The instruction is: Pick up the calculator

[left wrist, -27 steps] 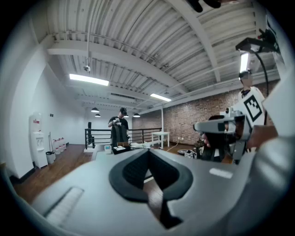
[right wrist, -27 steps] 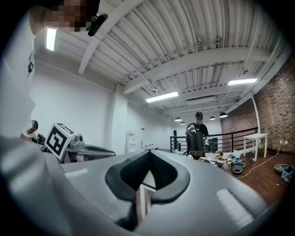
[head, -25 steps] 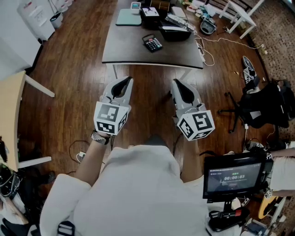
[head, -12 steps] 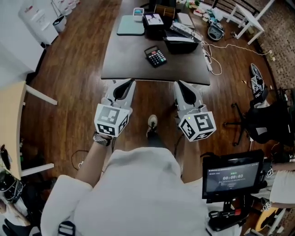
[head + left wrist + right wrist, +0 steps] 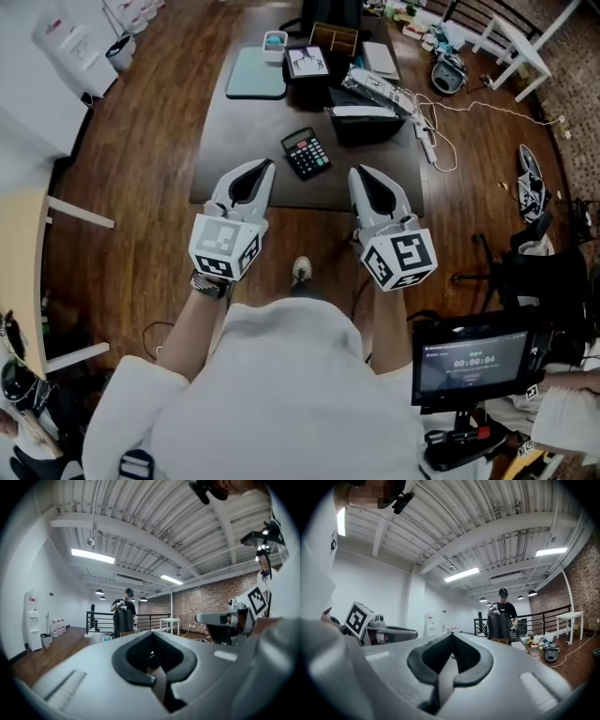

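Observation:
The calculator (image 5: 307, 154), black with coloured keys, lies flat near the front of the dark table (image 5: 239, 141). In the head view my left gripper (image 5: 265, 166) reaches over the table's near edge, just left of the calculator. Its jaws are opening by a sliver with nothing between them, as the left gripper view (image 5: 151, 634) also shows. My right gripper (image 5: 357, 172) is at the near edge just right of the calculator, shut and empty (image 5: 452, 635). Neither gripper touches the calculator. Both point level, so the gripper views do not show it.
Further back on the table are a teal pad (image 5: 256, 73), a black tray (image 5: 309, 64) and a black device (image 5: 364, 122). A power strip with cable (image 5: 427, 141) lies at the right. An office chair (image 5: 544, 272) and a monitor (image 5: 473, 361) stand right. A person (image 5: 123, 616) stands behind the table.
The table and calculator have come much nearer. Both grippers, earlier over bare floor, now reach the table's front edge on either side of the calculator.

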The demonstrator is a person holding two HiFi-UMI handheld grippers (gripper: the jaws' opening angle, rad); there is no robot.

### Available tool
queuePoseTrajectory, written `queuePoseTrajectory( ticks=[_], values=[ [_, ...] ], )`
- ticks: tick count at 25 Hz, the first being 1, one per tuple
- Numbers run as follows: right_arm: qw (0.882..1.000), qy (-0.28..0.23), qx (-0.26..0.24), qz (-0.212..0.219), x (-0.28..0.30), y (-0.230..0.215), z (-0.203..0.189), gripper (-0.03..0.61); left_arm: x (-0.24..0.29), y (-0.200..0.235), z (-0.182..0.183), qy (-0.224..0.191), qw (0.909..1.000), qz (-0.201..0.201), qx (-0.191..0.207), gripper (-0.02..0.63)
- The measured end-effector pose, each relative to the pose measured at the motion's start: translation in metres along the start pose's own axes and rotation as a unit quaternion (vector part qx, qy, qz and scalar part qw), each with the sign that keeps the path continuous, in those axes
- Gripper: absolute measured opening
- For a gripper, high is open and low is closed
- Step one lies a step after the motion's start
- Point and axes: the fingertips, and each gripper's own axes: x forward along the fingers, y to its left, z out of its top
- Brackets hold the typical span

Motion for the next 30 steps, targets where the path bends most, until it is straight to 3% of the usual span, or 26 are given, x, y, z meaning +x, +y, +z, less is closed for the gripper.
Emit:
queuePoseTrajectory(
  ticks=[5,12,17,23,30],
  values=[
    [1.0,0.008,-0.014,0.004,0.039,-0.04,0.0,-0.002,0.053,0.014,0.003,0.019,0.9998,-0.003,0.003,0.004],
    [1.0,0.003,0.002,0.009,0.077,-0.088,-0.001,-0.002,0.104,0.038,-0.006,0.025,0.9996,0.0,-0.014,0.006],
    [1.0,0.008,0.003,0.005,0.102,-0.114,-0.001,-0.002,0.135,0.052,-0.007,0.033,0.9994,0.005,0.008,0.006],
    [1.0,0.015,0.007,0.0,0.123,-0.117,-0.01,-0.002,0.148,0.072,-0.002,0.03,0.9993,0.021,0.011,0.006],
    [1.0,0.018,0.009,-0.011,0.136,-0.108,-0.008,-0.002,0.149,0.087,-0.012,0.049,0.9988,0.0,-0.002,0.006]
  ],
)
